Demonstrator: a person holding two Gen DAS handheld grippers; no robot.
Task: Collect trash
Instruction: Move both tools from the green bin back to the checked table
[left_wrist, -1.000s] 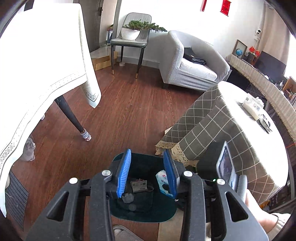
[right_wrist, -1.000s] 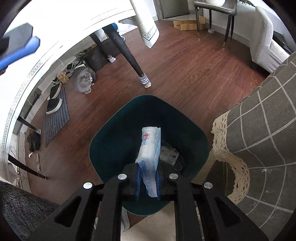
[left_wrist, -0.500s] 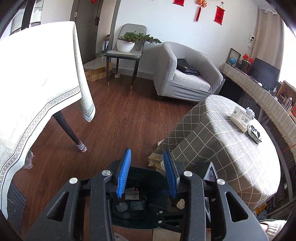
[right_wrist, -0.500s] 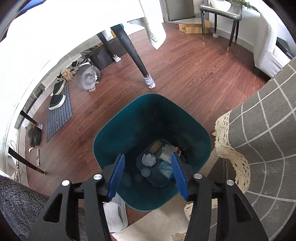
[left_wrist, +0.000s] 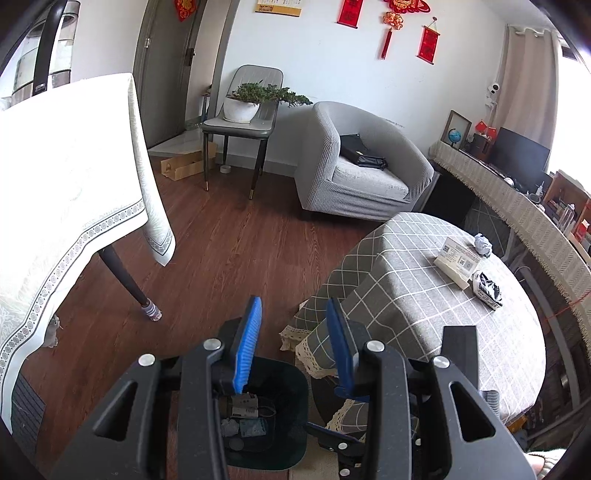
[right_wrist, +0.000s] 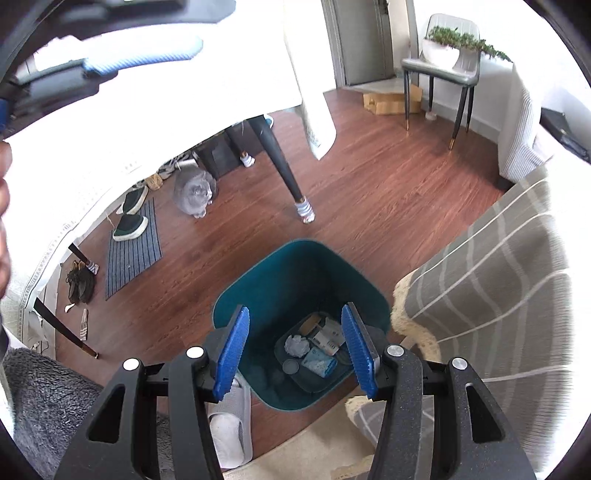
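A teal bin (right_wrist: 295, 266) stands on the wood floor beside the checked round table (left_wrist: 424, 314). Inside it lie a blue-and-white packet (right_wrist: 319, 363), a crumpled paper ball (right_wrist: 297, 345) and a small box (right_wrist: 327, 338). My right gripper (right_wrist: 295, 314) hangs above the bin, open, with nothing between its pads. My left gripper (left_wrist: 293, 302) is also above the bin (left_wrist: 291, 435); its blue pads stand apart and empty. On the round table rest a crumpled paper (left_wrist: 483, 243), a black-and-white wrapper (left_wrist: 487, 288) and a white card box (left_wrist: 456, 260).
A grey cat (right_wrist: 194, 192) sits under the white-clothed table (left_wrist: 55, 184), near its dark leg (right_wrist: 291, 184). Shoes and a striped mat (right_wrist: 133, 240) lie left of the bin, a slipper (right_wrist: 229, 424) close by. An armchair (left_wrist: 362, 170) and a chair with a plant (left_wrist: 243, 118) stand at the back.
My right gripper opened and the blue-and-white packet dropped into the bin. Both grippers have risen away from the bin, and the left one now looks more across the room.
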